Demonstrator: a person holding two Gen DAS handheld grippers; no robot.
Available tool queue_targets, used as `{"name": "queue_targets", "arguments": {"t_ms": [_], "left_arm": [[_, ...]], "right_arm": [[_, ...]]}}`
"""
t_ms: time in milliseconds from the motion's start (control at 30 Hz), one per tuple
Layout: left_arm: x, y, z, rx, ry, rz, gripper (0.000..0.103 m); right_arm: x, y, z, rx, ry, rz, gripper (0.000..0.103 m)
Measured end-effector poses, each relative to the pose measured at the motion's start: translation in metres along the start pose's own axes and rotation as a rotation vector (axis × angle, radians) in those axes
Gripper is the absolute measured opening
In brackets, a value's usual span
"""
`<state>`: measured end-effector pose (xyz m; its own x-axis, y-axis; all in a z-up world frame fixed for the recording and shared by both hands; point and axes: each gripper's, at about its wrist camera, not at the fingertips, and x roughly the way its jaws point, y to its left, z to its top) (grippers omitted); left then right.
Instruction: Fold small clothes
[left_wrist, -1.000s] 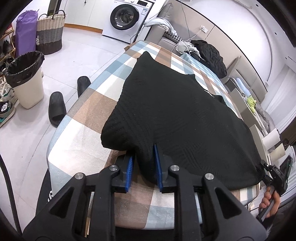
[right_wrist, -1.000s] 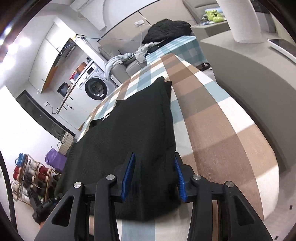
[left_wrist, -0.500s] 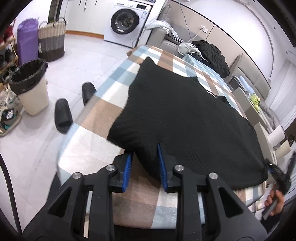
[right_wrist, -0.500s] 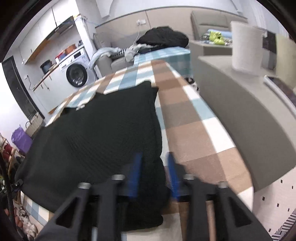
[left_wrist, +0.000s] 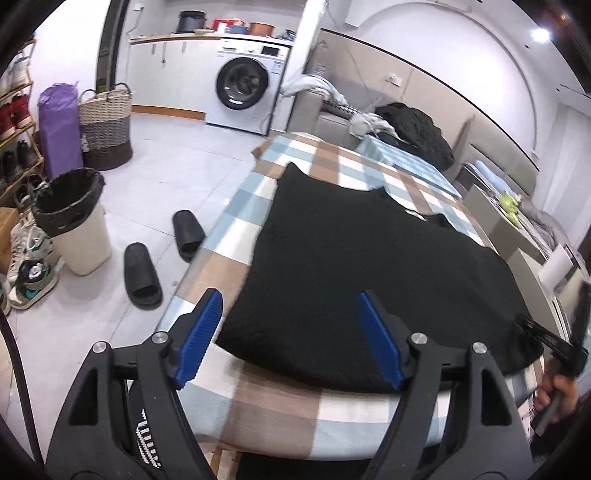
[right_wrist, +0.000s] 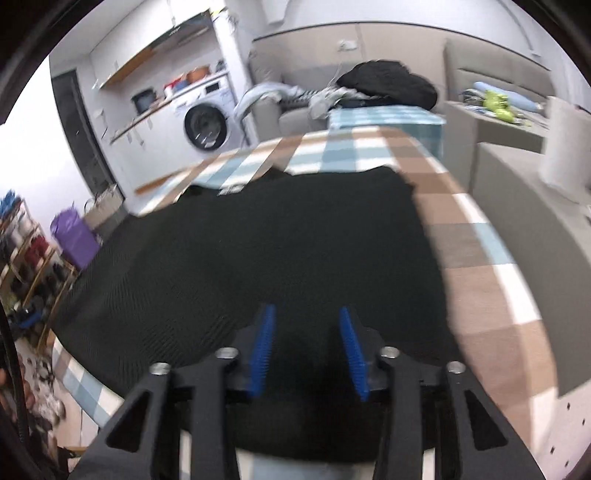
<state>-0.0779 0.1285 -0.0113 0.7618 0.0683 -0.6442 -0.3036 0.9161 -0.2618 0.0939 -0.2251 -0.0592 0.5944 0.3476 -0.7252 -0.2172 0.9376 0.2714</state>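
Black sweater (left_wrist: 369, 266) flat on checkered tablecloth (left_wrist: 280, 402); label unreadable.

A black knit sweater (left_wrist: 369, 266) lies flat on a checked bench (left_wrist: 280, 413). The left claw (left_wrist: 288, 339) hovers above its near edge, blue pads (left_wrist: 199, 338) spread wide, holding nothing.

A black textured-knit garment (left_wrist: 369, 258) is spread over a table (left_wrist: 280, 410) covered in brown, pale-blue and white checks. Blue ribbed pads (left_wrist: 378, 339) are carried on black hand-held grippers.
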Motion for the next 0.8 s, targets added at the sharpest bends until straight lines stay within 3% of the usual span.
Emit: {"name": "queue_targets", "arguments": {"t_ms": [167, 300, 533, 667, 800], "left_arm": [[0.01, -0.015, -0.009, 0.029, 0.035, -0.023, 0.073], [0.018, -0.025, -0.015, 0.056, 0.063, -0.032, 0.073], [0.025, -0.027, -0.017, 0.081, 0.074, -0.017, 0.073], [0.026, -0.024, -0.017, 0.076, 0.08, -0.021, 0.073], [0.026, -0.024, -0.017, 0.075, 0.078, -0.019, 0.073]], "right_arm": [[0.025, 0.026, -0.001, -0.092, 0.027, 0.0, 0.032], [0.027, 0.024, -0.006, -0.103, 0.05, -0.026, 0.03], [-0.017, -0.013, -0.035, -0.054, 0.031, -0.06, 0.03], [-0.038, -0.028, -0.051, -0.019, 0.039, -0.025, 0.031], [-0.066, -0.042, -0.054, 0.063, -0.029, -0.044, 0.036]]}}
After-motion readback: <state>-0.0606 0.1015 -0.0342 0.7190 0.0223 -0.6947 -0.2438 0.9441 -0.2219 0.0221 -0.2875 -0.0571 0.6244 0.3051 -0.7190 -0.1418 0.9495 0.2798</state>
